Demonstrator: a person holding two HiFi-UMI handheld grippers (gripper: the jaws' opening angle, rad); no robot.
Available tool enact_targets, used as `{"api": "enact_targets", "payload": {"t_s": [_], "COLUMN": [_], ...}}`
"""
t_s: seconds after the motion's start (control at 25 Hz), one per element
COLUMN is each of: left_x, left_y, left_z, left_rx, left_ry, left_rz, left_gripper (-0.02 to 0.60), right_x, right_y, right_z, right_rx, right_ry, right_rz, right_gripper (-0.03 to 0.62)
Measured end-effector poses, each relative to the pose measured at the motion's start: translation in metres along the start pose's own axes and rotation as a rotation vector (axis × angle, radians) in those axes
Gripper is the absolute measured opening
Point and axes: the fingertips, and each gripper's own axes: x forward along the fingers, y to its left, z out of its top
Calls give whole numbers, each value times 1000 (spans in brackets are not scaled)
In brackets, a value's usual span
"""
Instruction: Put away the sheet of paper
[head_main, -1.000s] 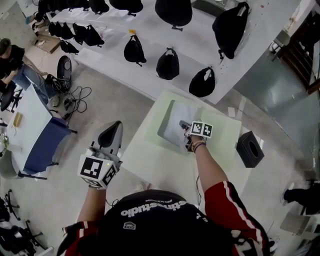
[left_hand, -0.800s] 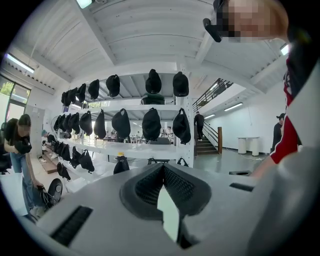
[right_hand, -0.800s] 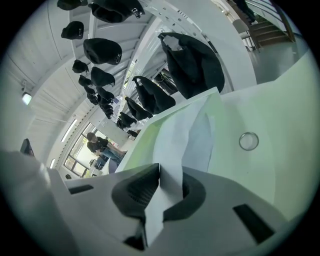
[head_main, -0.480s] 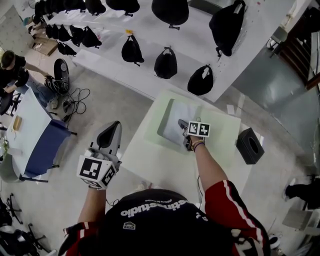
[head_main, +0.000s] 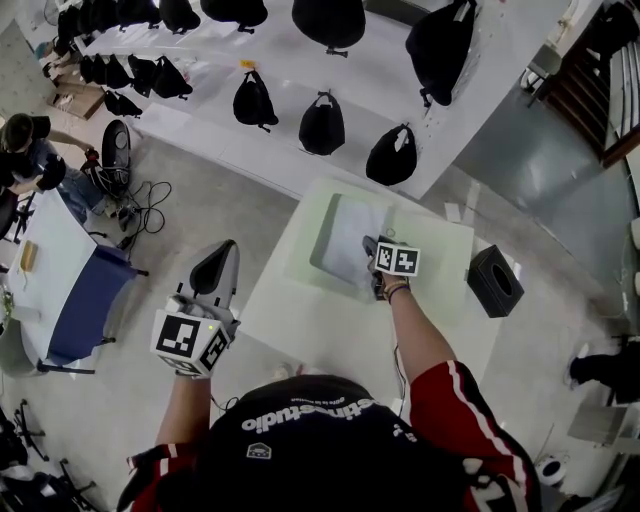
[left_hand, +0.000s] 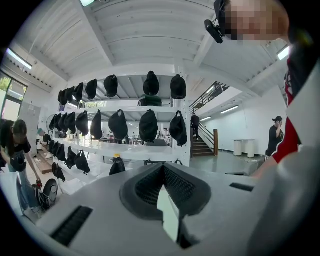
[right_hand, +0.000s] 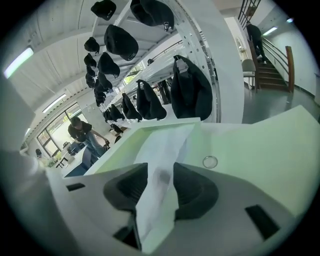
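Note:
The white sheet of paper (head_main: 350, 235) lies on the pale green table (head_main: 330, 320), inside a paler raised-edged area. My right gripper (head_main: 370, 248) rests at the sheet's near right edge. In the right gripper view the paper (right_hand: 167, 145) runs up between the two dark pads (right_hand: 195, 192), which stand apart from each other. These jaws have just been opening, with the sheet still between them. My left gripper (head_main: 222, 255) hangs over the floor left of the table, jaws together at the tips (left_hand: 162, 167) and empty.
A black box (head_main: 495, 280) stands on the floor right of the table. White shelving with several black bags (head_main: 320, 125) runs behind it. A small metal ring (right_hand: 210, 161) lies on the table. At far left are a person (head_main: 25, 150) and a blue-draped table (head_main: 85, 300).
My right gripper has rolled a little and drawn slightly back toward me along the sheet. The left gripper has stayed where it was.

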Motion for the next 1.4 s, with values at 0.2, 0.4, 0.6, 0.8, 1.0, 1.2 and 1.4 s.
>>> {"api": "enact_targets", "payload": {"t_s": [0.2, 0.4, 0.6, 0.8, 1.0, 1.2, 1.4], "left_x": [-1, 0, -2, -9, -25, -49, -75], "left_y": [-1, -4, -11, -11, -10, -4, 5], "left_z": [1, 6, 9, 12, 16, 18, 16], "left_rx": [0, -6, -7, -12, -20, -28, -43], "left_ry": [-17, -31, -51, -69, -95, -115, -122], "left_rz": [-27, -54, -88, -108, -116, -116, -110], "left_gripper": [5, 5, 5, 5, 5, 5, 5], "right_x": [-19, -38, -65, -92, -121, -153, -190], "right_y": [-12, -13, -9, 7, 25, 48, 76], "right_z": [1, 1, -6, -5, -5, -5, -1], "right_rx": [-7, -14, -19, -29, -49, -96, -115], "right_ry": [-26, -46, -71, -123, -174, -223, -299], "right_rz": [-54, -77, -93, -104, -114, -121, -130], "right_gripper": [155, 153, 150, 147, 146, 141, 138]}}
